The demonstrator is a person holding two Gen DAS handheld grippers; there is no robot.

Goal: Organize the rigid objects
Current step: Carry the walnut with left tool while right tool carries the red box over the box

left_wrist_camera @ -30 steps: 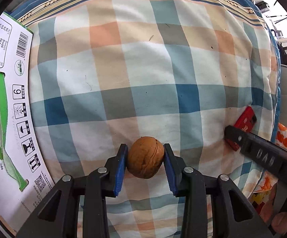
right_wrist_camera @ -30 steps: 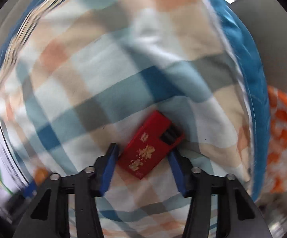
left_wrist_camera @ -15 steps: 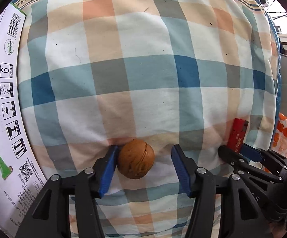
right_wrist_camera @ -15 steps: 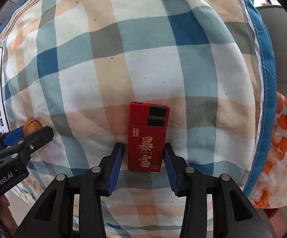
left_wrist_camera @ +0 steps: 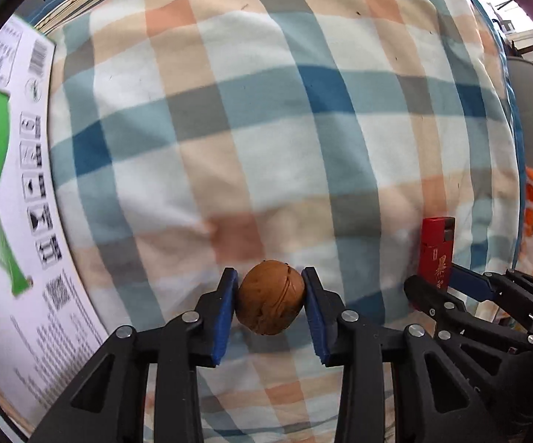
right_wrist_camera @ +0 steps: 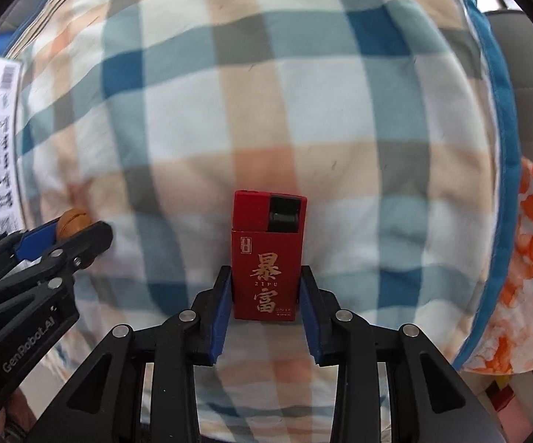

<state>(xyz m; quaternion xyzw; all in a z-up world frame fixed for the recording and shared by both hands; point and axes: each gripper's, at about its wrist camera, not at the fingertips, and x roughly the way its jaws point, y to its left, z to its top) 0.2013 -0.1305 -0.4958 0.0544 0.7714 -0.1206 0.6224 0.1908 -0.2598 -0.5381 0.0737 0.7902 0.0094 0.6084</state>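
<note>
The left hand-held gripper (left_wrist_camera: 269, 297), its jaws just closed again, clamps the walnut (left_wrist_camera: 270, 297) by its round sides, so it could squirt out above the checked quilt (left_wrist_camera: 266, 129). The right hand-held gripper (right_wrist_camera: 264, 288), jaws just narrowed, pinches only the red lighter's (right_wrist_camera: 266, 254) lower end, which could pivot. The two tools sit close; the printed carton (left_wrist_camera: 11, 221) bounds the left, the quilt's blue edge (right_wrist_camera: 502, 118) the right, with open cloth ahead.
</note>
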